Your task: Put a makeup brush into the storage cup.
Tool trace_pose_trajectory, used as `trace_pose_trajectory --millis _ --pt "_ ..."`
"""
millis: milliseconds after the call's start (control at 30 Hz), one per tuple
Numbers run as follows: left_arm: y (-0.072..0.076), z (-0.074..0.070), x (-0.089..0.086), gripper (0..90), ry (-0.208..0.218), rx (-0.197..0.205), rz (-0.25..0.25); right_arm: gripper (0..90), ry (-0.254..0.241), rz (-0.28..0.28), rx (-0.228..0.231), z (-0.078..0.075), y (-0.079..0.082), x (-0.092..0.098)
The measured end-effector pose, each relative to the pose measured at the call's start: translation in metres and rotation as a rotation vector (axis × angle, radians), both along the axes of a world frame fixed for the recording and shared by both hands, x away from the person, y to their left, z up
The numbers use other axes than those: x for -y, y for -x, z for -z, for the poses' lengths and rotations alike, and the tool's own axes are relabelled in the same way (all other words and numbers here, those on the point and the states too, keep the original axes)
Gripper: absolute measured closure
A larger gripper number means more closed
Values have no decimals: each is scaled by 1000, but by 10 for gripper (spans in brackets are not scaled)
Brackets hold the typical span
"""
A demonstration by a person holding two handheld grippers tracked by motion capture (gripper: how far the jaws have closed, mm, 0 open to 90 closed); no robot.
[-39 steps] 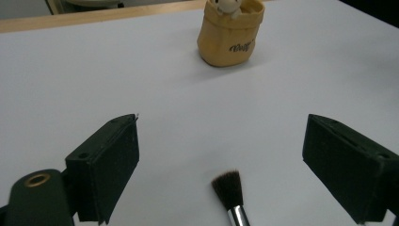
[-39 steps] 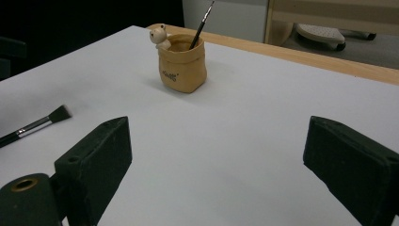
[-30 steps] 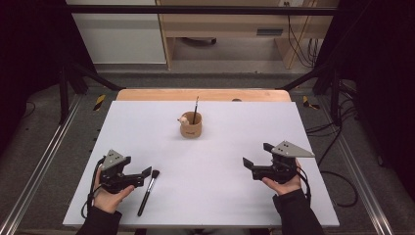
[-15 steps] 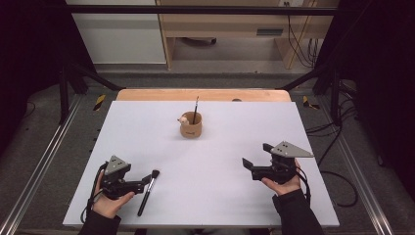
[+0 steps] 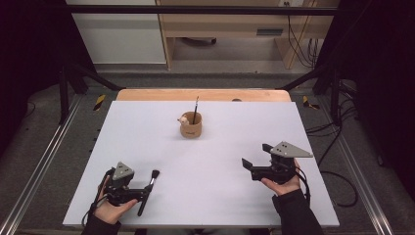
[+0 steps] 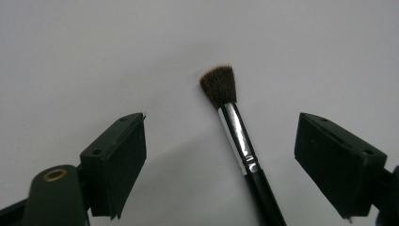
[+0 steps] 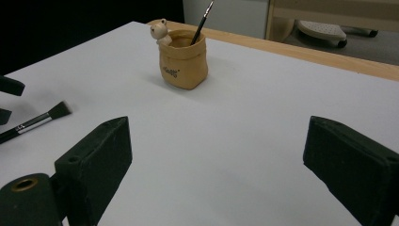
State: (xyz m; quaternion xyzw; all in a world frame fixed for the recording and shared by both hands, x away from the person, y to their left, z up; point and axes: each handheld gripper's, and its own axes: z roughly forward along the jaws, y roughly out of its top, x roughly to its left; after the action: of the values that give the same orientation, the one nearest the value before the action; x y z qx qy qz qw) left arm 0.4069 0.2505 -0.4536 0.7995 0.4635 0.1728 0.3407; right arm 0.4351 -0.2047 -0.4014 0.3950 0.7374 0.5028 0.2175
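Observation:
A black-handled makeup brush (image 5: 148, 191) with a silver ferrule (image 6: 237, 136) and brown bristles lies flat on the white table (image 5: 147, 127) near the front left. My left gripper (image 5: 141, 195) is low over it. The left gripper (image 6: 219, 125) is open, its jaws have just been closing a little, and the brush lies between them untouched. My right gripper (image 5: 255, 156) is held above the table at the front right. The right gripper (image 7: 216, 127) is open with nothing between its jaws. A tan cup (image 5: 191, 128) stands mid-table with a thin brush (image 5: 195, 108) in it.
The tan cup (image 7: 183, 63) has a small bear figure (image 7: 160, 30) on its rim and the thin brush (image 7: 201, 23) leaning inside. A wooden strip (image 5: 203, 94) edges the table's far side. Metal rails and cables run along both sides of the table.
My left gripper has come slightly toward the front edge and settled around the brush's handle. The brush, the cup and the right gripper have not moved.

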Motion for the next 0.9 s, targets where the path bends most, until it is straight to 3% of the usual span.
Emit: trace_pose_trajectory --millis 500,900 --pt "3 5 7 304 -46 -71 30 89 1 0 -3 1 0 -1" --pt "3 9 11 520 -55 -137 57 89 2 -2 -4 1 0 -2"
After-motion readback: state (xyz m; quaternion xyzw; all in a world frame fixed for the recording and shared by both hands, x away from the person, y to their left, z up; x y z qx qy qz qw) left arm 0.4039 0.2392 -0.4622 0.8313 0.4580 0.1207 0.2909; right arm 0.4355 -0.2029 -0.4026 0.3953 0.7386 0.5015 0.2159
